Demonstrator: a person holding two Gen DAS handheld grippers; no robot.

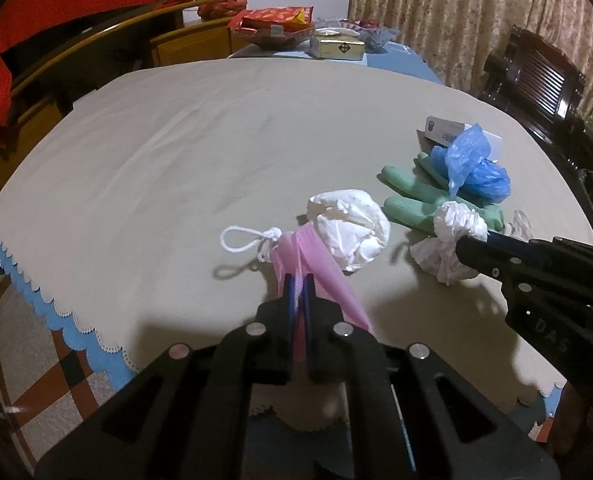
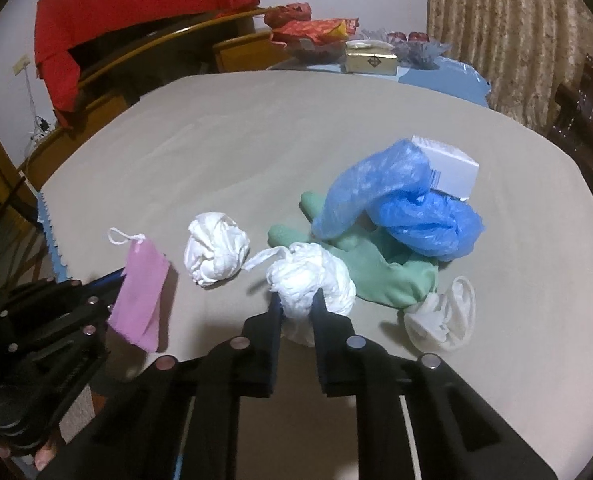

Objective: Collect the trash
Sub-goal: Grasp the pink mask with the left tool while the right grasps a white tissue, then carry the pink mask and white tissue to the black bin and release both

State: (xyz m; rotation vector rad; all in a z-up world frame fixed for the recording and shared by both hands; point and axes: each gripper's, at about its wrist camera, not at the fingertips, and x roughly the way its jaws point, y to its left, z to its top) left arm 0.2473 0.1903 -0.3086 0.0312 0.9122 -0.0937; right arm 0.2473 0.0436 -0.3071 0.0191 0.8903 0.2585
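Observation:
My left gripper (image 1: 299, 280) is shut on a pink face mask (image 1: 320, 268) with a white ear loop, held above the table; the mask also shows in the right wrist view (image 2: 140, 296). My right gripper (image 2: 296, 300) is shut on a crumpled white tissue wad (image 2: 312, 280), seen in the left wrist view (image 1: 452, 240) too. A second white tissue ball (image 2: 216, 254) lies on the beige tablecloth (image 2: 236, 152) between them. A green rubber glove (image 2: 380, 264), a crumpled blue plastic bag (image 2: 408, 208), a small white box (image 2: 448, 164) and a white plastic scrap (image 2: 444, 316) lie to the right.
At the table's far end stand a gold box (image 2: 370, 62), red snack packets (image 2: 316, 30) and glass dishes (image 2: 416, 46). A wooden chair with a red cloth (image 2: 136, 12) is at the left, a dark chair (image 1: 536, 76) at the right, curtains behind.

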